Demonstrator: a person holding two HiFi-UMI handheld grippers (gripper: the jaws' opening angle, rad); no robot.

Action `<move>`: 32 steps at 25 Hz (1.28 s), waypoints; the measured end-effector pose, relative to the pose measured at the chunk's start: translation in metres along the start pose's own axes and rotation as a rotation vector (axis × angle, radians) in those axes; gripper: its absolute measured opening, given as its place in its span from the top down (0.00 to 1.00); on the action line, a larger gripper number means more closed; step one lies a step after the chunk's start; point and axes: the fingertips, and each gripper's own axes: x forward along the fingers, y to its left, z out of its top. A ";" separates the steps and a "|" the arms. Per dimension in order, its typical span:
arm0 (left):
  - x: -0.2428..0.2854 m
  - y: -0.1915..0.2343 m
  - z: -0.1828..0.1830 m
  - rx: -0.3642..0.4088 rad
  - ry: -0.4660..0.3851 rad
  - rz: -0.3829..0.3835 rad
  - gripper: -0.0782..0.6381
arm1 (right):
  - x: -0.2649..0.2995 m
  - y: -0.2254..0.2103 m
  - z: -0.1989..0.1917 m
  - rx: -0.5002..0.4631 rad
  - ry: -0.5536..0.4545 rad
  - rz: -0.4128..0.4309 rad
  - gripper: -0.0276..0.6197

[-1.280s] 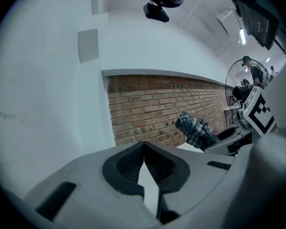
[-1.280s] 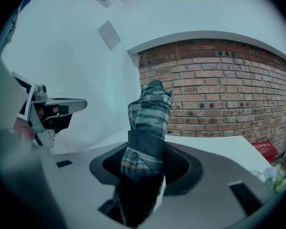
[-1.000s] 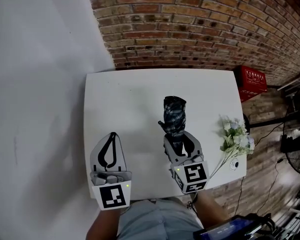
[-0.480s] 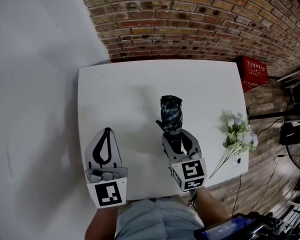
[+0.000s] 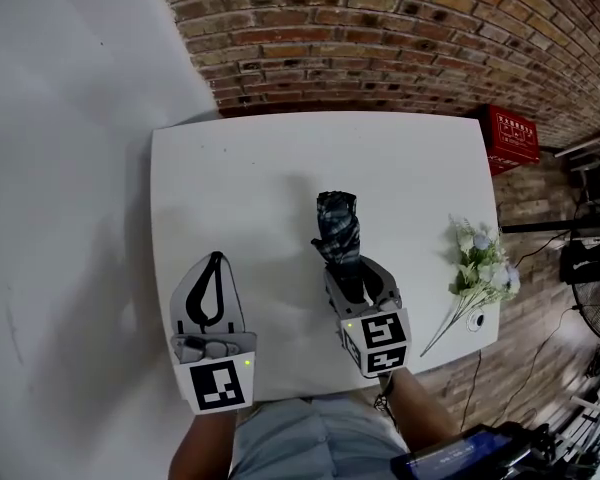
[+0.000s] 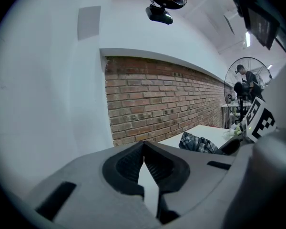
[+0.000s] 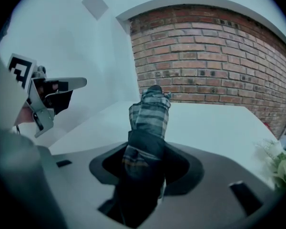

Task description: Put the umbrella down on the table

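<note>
A folded plaid umbrella (image 5: 338, 228) sticks out forward from my right gripper (image 5: 354, 276), which is shut on its dark lower end over the white table (image 5: 240, 168). In the right gripper view the umbrella (image 7: 150, 111) rises out of the gripper (image 7: 147, 152), its far end tilted up toward the brick wall. I cannot tell whether it touches the tabletop. My left gripper (image 5: 216, 261) hangs over the table's near left part, shut and holding nothing. In the left gripper view its tips (image 6: 144, 144) meet, and the umbrella (image 6: 198, 143) shows to the right.
A bunch of white flowers (image 5: 480, 266) lies at the table's right edge. A red crate (image 5: 514, 140) stands on the floor beyond the far right corner. A brick wall (image 5: 400, 38) runs behind the table and a white wall (image 5: 70, 168) along its left side.
Both grippers have sunk toward the table. The umbrella came down with the right gripper and now points less steeply upward. The grip on it is unchanged.
</note>
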 end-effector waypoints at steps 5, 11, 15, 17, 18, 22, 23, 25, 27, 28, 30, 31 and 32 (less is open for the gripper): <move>0.002 0.002 -0.002 0.002 0.006 -0.002 0.88 | 0.006 -0.005 -0.011 0.016 0.052 0.001 0.64; 0.003 0.003 -0.002 -0.006 0.008 0.001 0.88 | 0.014 -0.005 -0.025 0.035 0.131 0.011 0.63; 0.002 0.004 0.000 -0.002 0.004 0.005 0.88 | 0.016 -0.005 -0.029 0.037 0.147 0.013 0.62; 0.000 0.005 0.001 -0.003 0.002 0.009 0.88 | 0.017 -0.004 -0.029 0.043 0.146 0.024 0.60; -0.001 0.004 0.002 -0.005 0.000 0.010 0.88 | 0.018 -0.002 -0.029 0.050 0.146 0.036 0.58; -0.008 0.002 0.010 -0.007 -0.012 0.017 0.88 | 0.015 0.003 -0.019 0.083 0.118 0.090 0.41; -0.011 0.002 0.013 -0.007 -0.018 0.020 0.88 | 0.012 0.003 -0.014 0.084 0.103 0.089 0.40; -0.016 0.001 0.021 -0.006 -0.036 0.025 0.88 | 0.003 0.001 -0.003 0.079 0.067 0.079 0.40; -0.022 -0.002 0.032 -0.003 -0.057 0.028 0.88 | -0.009 0.000 0.013 0.071 0.016 0.072 0.41; -0.026 -0.005 0.038 -0.005 -0.070 0.029 0.88 | -0.018 0.000 0.022 0.069 -0.017 0.074 0.42; -0.036 -0.012 0.049 -0.020 -0.094 0.028 0.88 | -0.036 0.005 0.040 0.077 -0.090 0.099 0.45; -0.042 -0.016 0.054 -0.028 -0.104 0.028 0.88 | -0.046 0.008 0.050 0.082 -0.127 0.118 0.47; -0.047 -0.020 0.060 -0.033 -0.116 0.029 0.88 | -0.054 0.011 0.060 0.080 -0.163 0.132 0.50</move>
